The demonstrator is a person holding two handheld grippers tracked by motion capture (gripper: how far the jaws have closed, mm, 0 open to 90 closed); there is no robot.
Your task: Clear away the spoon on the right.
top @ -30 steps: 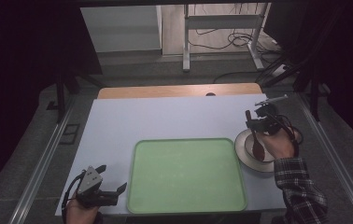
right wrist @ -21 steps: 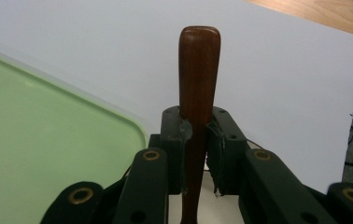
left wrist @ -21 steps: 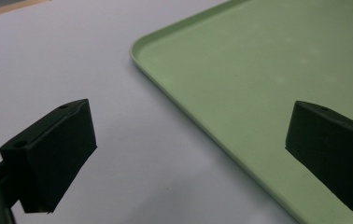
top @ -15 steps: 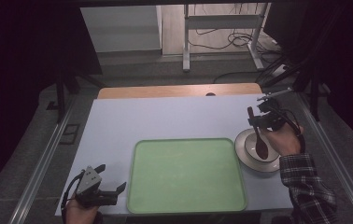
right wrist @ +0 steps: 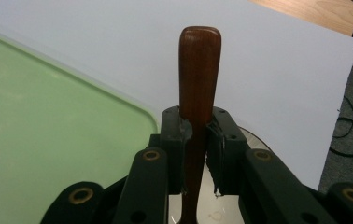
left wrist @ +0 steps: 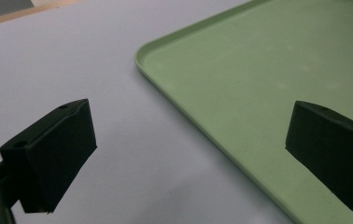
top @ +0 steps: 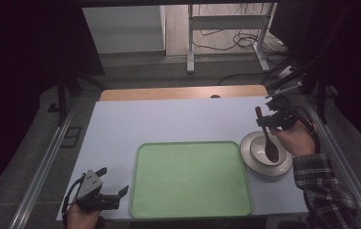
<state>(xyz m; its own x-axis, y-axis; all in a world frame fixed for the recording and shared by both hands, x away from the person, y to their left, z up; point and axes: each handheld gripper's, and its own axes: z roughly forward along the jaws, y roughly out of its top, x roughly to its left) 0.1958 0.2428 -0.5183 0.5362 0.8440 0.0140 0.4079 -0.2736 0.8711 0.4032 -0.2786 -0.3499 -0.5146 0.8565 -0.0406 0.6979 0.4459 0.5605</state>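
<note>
Spoon tipped further since earlier, scoop now in bowl. My right hand-held gripper clenched on handle for control. Left hand-held gripper released, parked beside tray.

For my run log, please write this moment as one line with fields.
right gripper: shut on wooden spoon | spoon bowl: over white bowl | left gripper: open, beside green tray | tray: empty
</note>
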